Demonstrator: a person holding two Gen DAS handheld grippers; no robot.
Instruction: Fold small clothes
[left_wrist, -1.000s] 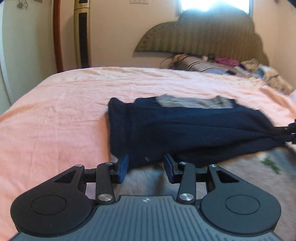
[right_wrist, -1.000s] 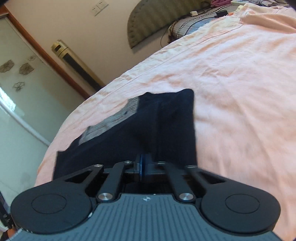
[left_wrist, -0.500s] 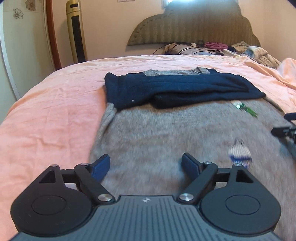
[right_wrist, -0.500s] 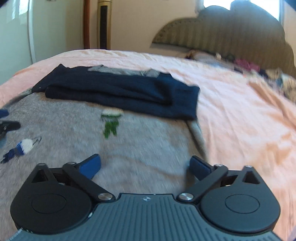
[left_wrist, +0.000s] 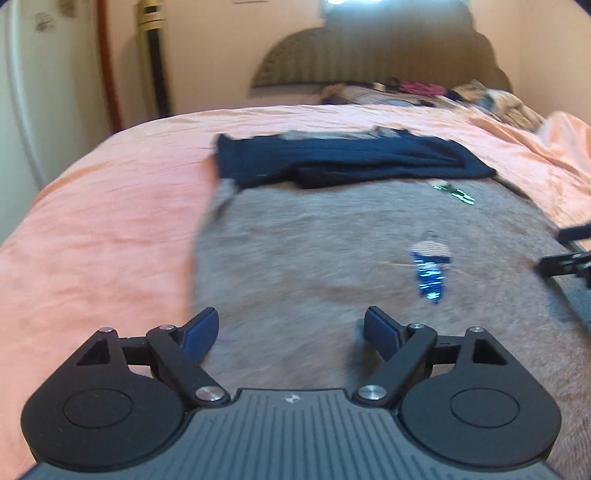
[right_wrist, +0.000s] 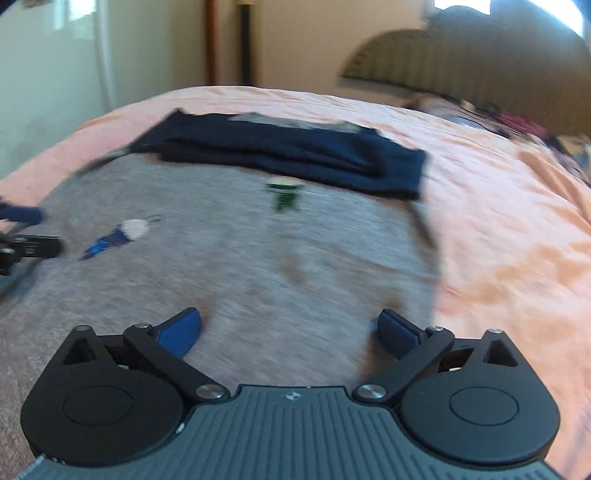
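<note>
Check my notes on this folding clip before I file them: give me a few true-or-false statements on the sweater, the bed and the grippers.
1. The navy sleeves lie folded across the far part of the grey sweater. True.
2. The left gripper grips the sweater's hem. False: its jaws stand apart with nothing pinched between them.
3. The sweater lies on a pink bedsheet. True.
4. The right gripper holds a navy sleeve. False: its jaws are closing slightly, far apart, over bare grey knit.
5. The sweater's front is plain. False: it bears a small blue figure and a green one.
</note>
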